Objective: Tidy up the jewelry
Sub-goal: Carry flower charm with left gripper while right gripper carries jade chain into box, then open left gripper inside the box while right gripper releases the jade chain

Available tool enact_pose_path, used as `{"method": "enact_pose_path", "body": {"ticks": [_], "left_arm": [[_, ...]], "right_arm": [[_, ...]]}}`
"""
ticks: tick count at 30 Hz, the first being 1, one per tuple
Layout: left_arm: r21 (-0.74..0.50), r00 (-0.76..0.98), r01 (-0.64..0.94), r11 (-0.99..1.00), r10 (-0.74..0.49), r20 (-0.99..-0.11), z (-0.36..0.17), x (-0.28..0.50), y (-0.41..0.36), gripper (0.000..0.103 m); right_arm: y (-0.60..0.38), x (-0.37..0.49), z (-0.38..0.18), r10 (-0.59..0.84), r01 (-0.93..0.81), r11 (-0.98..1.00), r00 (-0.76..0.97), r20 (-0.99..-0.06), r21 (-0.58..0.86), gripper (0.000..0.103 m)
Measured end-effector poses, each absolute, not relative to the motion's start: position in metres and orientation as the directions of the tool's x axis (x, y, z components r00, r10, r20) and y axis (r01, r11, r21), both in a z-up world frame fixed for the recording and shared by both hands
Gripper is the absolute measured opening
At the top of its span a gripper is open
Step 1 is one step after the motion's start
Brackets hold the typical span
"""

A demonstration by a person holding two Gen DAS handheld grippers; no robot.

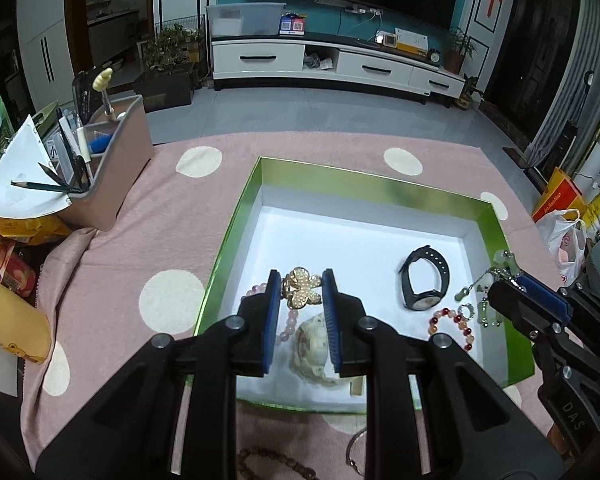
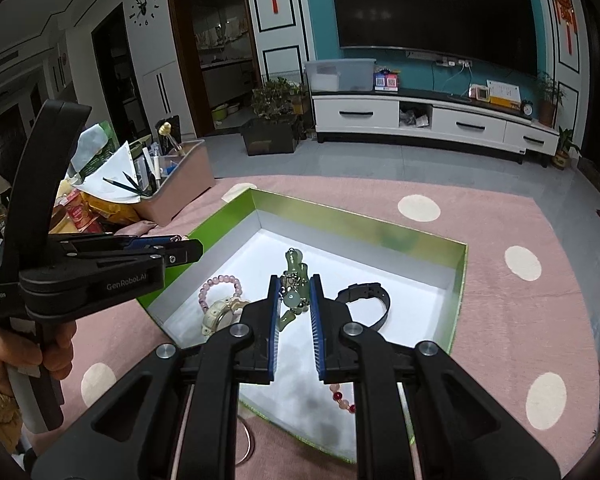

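A green box (image 1: 236, 220) with a white floor sits on the pink dotted cloth. My left gripper (image 1: 301, 289) is shut on a gold butterfly hair clip (image 1: 301, 288) and holds it above the box's near left part. My right gripper (image 2: 295, 294) is shut on a pale green jade pendant (image 2: 293, 280), hanging over the box; it also shows in the left wrist view (image 1: 504, 276). In the box lie a black watch (image 1: 422, 280), a cream watch (image 1: 314, 350), a pink bead bracelet (image 2: 220, 290) and a red bead bracelet (image 1: 452, 326).
A pink organiser bin (image 1: 112, 160) with pens and pencils stands at the far left, with snack packets beside it. A brown bead bracelet (image 1: 268, 464) and a thin silver bangle (image 1: 354, 452) lie on the cloth in front of the box. A white plastic bag (image 1: 564, 240) is at the right.
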State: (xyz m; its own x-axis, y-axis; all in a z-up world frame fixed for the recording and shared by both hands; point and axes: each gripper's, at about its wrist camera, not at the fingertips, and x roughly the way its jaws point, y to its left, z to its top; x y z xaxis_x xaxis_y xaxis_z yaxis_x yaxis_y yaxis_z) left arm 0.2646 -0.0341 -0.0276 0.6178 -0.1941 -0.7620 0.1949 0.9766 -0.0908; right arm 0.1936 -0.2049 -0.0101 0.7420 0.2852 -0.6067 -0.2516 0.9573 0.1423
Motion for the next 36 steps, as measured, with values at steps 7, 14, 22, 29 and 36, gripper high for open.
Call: {"method": "enact_pose_path", "body": {"ticks": [7,14,22,29,36], "left_arm": [[-0.073,0.605,0.199,0.977,-0.181,-0.775,-0.040,0.277,-0.043,0.021],[-0.061,0.587,0.195,0.979,-0.166,-0.792,-0.052,0.287,-0.049,0.021],[-0.056,0.560,0.187,0.981,-0.153,-0.814,-0.063,0.293,-0.052,0.021],[-0.067,0.547,0.178,0.982,-0.155,-0.822,-0.067,0.293,-0.046,0.038],[-0.072,0.560,0.176,0.982,-0.160,-0.813,-0.054,0.281,-0.045,0.058]], "right_arm": [[-0.203,0.210,-0.025,0.291,-0.242,0.956,0.719,-0.632,0.166,0.014],[-0.199,0.221,-0.036,0.292,-0.235,0.956,0.700,-0.652,0.176,0.014],[-0.200,0.229,-0.042,0.286,-0.221,0.958,0.683,-0.673,0.183,0.020],[-0.203,0.222,-0.040,0.276,-0.215,0.961,0.690,-0.669,0.175,0.031],[-0.209,0.204,-0.030,0.268,-0.209,0.963,0.707,-0.654,0.168,0.039]]}}
